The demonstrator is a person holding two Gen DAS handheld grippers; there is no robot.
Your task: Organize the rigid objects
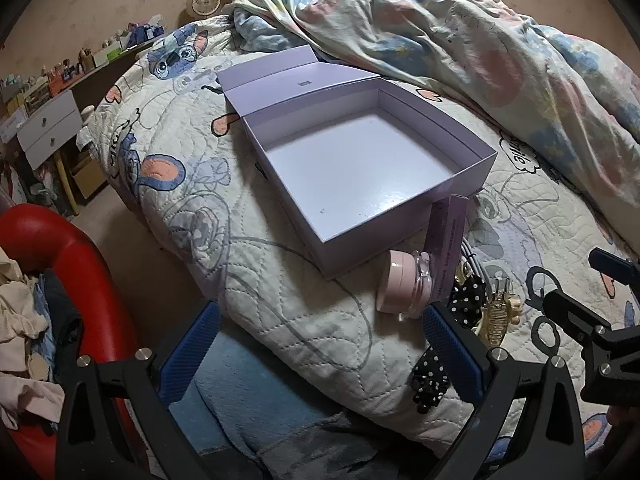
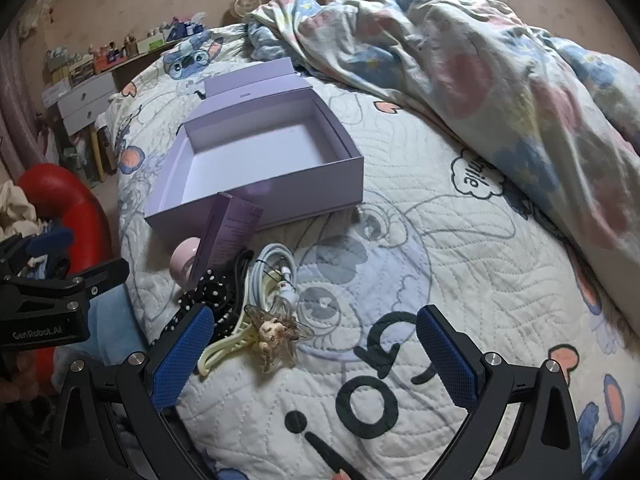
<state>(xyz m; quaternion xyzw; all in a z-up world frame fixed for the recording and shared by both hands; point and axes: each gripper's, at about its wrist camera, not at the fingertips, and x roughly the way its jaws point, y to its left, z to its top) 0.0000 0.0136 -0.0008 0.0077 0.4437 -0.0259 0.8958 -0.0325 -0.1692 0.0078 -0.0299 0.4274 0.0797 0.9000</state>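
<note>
The lilac box (image 1: 360, 168) lies open and empty on the quilt (image 2: 420, 240), probably ready to receive the small things heaped at its near side: a pink jar (image 1: 404, 288), a slim purple carton (image 2: 228, 236), a white cable (image 2: 272, 268), a hair claw (image 2: 256, 336). The left gripper (image 1: 320, 356) and right gripper (image 2: 316, 356) hover, jaws wide, grasping nothing.

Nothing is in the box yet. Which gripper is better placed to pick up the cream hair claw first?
Probably the right gripper. Its open jaws hang just above the cream hair claw, which lies by its left finger. The left gripper, also open, sits nearer the pink jar; the empty lilac box is close to both.
</note>
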